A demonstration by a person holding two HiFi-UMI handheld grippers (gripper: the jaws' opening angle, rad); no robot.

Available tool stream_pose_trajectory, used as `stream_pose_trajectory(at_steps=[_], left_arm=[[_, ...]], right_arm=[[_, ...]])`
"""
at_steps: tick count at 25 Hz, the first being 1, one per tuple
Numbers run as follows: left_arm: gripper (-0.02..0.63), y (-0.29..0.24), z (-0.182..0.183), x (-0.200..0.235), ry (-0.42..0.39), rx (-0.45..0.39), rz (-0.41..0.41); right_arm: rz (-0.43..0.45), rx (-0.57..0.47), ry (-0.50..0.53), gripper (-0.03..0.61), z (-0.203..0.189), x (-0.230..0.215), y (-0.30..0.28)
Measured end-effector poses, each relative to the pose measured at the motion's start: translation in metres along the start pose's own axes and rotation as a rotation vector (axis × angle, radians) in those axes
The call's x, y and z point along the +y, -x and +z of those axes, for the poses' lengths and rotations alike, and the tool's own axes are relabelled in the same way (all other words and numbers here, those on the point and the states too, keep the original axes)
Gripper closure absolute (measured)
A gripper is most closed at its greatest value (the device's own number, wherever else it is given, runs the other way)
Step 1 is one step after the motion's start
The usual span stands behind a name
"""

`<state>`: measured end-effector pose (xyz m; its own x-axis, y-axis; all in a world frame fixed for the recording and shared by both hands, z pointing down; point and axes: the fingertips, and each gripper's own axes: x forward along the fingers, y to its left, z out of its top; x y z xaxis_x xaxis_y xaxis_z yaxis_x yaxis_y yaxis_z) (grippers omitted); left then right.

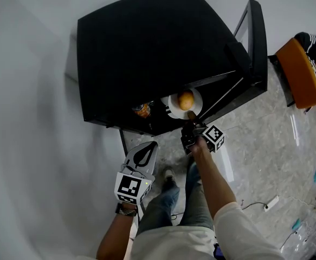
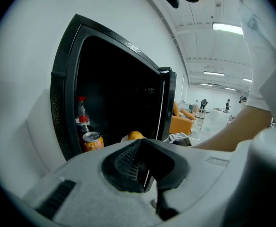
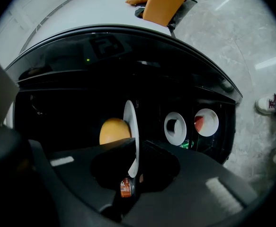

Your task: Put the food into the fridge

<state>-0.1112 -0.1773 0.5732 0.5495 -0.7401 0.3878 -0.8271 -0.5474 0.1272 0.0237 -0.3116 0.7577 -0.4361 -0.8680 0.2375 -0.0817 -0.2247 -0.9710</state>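
We're mid-delivery here: the right gripper (image 1: 191, 117) is clamped on the rim of the white plate (image 1: 197, 104), orange (image 1: 186, 99) aboard, at the front edge of the open fridge (image 1: 147, 53) shelf. We can't tell if it's set down. A can (image 2: 92, 142) and a bottle (image 2: 82, 115) stand at the shelf's left end. The left gripper (image 1: 151, 145) hangs closed and empty. By our reckoning, letting go and shutting the door (image 1: 255, 42) remain. Around us are a pale marbled floor (image 1: 266, 161) and an orange chair (image 1: 301, 72).

Head view: I look steeply down onto the fridge (image 1: 147, 47).
Left gripper view: faces its open front.
Right gripper view: closer, rolled sideways.
Shared: orange (image 1: 186, 98) on plate (image 1: 198, 104).
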Motion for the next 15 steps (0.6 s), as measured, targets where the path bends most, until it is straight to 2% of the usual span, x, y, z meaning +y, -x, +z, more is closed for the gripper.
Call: stream_pose_trajectory(at_steps=[13,15], left_arm=[[0.609,0.003,-0.004,-0.003,0.005,0.011,-0.003],[0.609,0.002,-0.005,-0.004,0.005,0.015,-0.006]], right_arm=[[0.019,0.008,-0.025,0.545,0.006,0.007,-0.019],[0.024,0.007,-0.027,0.521,0.007,0.005,-0.017]])
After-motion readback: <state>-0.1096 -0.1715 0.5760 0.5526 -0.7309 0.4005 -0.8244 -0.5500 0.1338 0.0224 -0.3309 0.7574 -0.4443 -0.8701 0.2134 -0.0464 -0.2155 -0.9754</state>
